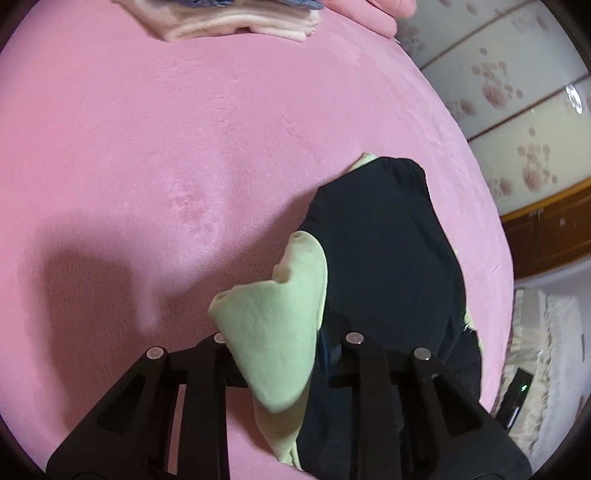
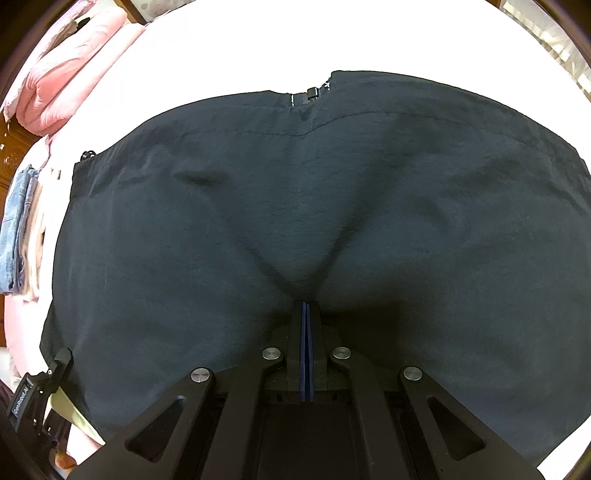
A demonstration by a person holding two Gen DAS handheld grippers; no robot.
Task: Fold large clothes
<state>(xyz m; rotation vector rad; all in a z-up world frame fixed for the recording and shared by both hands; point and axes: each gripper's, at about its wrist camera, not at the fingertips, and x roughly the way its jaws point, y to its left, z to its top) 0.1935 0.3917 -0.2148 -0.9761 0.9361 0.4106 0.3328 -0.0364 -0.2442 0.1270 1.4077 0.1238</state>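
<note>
1. Pink bed cover [image 1: 155, 155]: plush surface that carries everything. In the right wrist view the same surface is washed out to white around the garment.

2. Dark jacket [image 2: 295, 206]: black shell, pale green lining [image 1: 273, 321]. It lies spread on the cover and fills most of the right wrist view. Zipper slider [image 2: 312, 92] sits at the far edge, away from the right-hand tool. In the left wrist view its long axis runs from just beside the tool up and to the right, toward the bed's edge.

3. Folded stack [image 1: 236, 22]: pale pink and blue pieces at the far end of the cover, well apart from the jacket. Not involved.

4. Left gripper [image 1: 284, 347]: a flap of green lining stands up between its fingers, lifted off the cover. The fingertips are hidden by the cloth, so pad contact cannot be confirmed; judged a pinch on the flap, not certain.

5. Right gripper [image 2: 306, 314]: jaws fully together, blue pads touching, nothing visible between them. Tip points steeply down onto the jacket's near-middle; creases fan outward from it, so it appears to pin the cloth.

6. Judgement: the left tool holds the only raised edge, with the jacket's bulk to its right. The fold would carry that edge across toward the pinned area.
</note>
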